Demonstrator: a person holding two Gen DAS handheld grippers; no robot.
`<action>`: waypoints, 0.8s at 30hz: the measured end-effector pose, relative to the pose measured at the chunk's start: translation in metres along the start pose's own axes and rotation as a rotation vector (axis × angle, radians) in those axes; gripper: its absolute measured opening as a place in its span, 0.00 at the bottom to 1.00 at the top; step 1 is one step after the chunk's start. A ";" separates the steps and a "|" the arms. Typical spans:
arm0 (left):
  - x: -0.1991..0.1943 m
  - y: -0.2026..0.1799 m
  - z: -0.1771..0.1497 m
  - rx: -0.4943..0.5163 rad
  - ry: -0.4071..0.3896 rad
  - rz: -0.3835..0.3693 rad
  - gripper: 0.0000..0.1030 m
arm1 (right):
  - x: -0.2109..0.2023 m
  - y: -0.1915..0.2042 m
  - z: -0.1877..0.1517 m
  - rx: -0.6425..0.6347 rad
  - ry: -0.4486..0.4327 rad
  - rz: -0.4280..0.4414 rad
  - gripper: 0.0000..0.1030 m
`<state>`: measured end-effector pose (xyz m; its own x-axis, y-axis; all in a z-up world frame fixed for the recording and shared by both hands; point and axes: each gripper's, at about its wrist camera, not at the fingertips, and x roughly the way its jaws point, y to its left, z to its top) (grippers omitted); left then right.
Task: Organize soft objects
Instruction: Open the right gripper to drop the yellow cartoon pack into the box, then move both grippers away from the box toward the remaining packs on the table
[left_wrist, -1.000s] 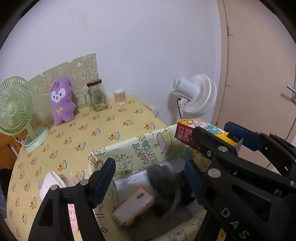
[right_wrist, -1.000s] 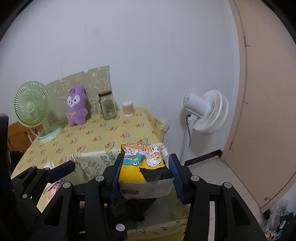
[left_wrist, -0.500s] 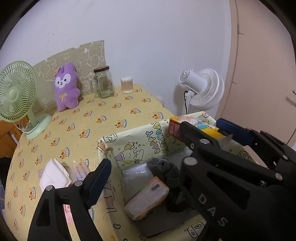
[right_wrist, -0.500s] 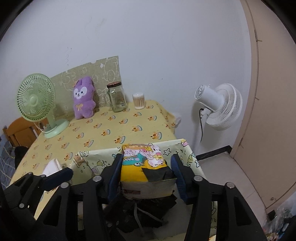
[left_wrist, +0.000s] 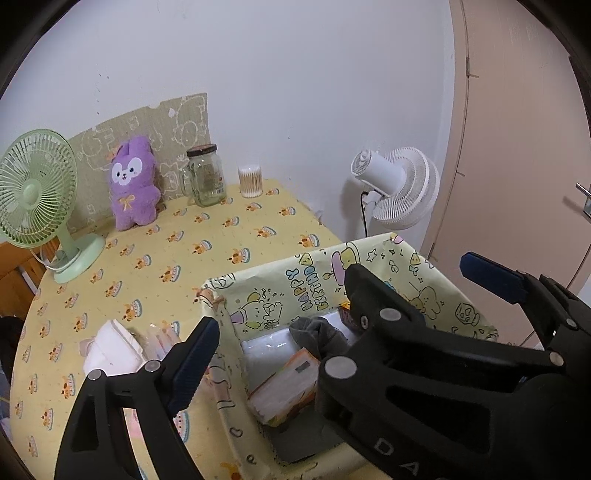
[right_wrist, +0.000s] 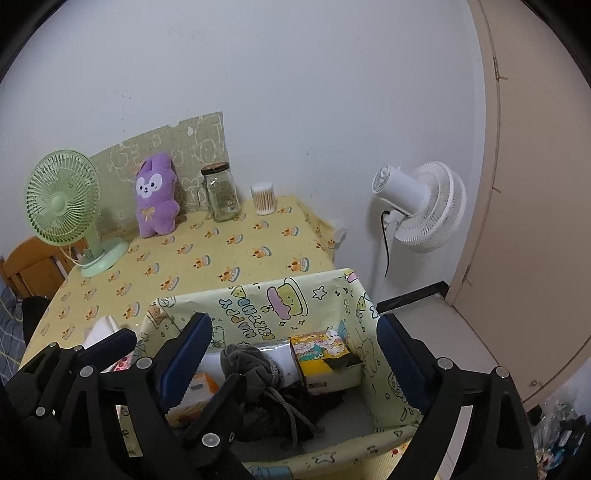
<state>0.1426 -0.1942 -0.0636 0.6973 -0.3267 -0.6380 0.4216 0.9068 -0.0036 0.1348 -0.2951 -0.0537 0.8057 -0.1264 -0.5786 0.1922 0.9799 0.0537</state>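
A box lined with cartoon "Happy Birthday" paper (right_wrist: 258, 306) (left_wrist: 295, 291) stands at the table's near right corner. In it lie a yellow cartoon pack (right_wrist: 325, 354), a grey sock (right_wrist: 251, 369) (left_wrist: 314, 332), a clear white pack (left_wrist: 266, 343) and an orange pack (left_wrist: 284, 384). My right gripper (right_wrist: 291, 354) hangs over the box with its jaws opening. The yellow pack lies loose below them, touched by neither pad. My left gripper (left_wrist: 264, 363) is opening too and straddles the box's left wall, holding nothing. A purple plush (left_wrist: 133, 184) leans on the back wall.
A white folded item (left_wrist: 110, 347) and pink packets (left_wrist: 159, 339) lie left of the box. At the table's back stand a green fan (left_wrist: 37, 184), a glass jar (left_wrist: 205, 173) and a cotton swab tub (left_wrist: 251, 181). A white floor fan (left_wrist: 399, 188) and a door are at the right.
My right gripper has spread its jaws and let go of the yellow pack, which now rests in the box's right side. My left jaws have widened a little.
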 end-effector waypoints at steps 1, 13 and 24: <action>-0.003 0.001 0.000 -0.001 -0.006 0.002 0.90 | -0.004 0.001 0.000 -0.003 -0.005 -0.002 0.91; -0.042 0.011 0.000 -0.003 -0.078 0.026 0.97 | -0.042 0.017 0.005 -0.025 -0.073 -0.013 0.95; -0.079 0.025 -0.006 -0.003 -0.133 0.047 1.00 | -0.084 0.041 0.005 -0.054 -0.169 -0.034 1.00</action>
<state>0.0944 -0.1440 -0.0177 0.7867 -0.3162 -0.5302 0.3850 0.9227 0.0211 0.0779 -0.2454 0.0010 0.8828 -0.1796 -0.4341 0.1944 0.9809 -0.0103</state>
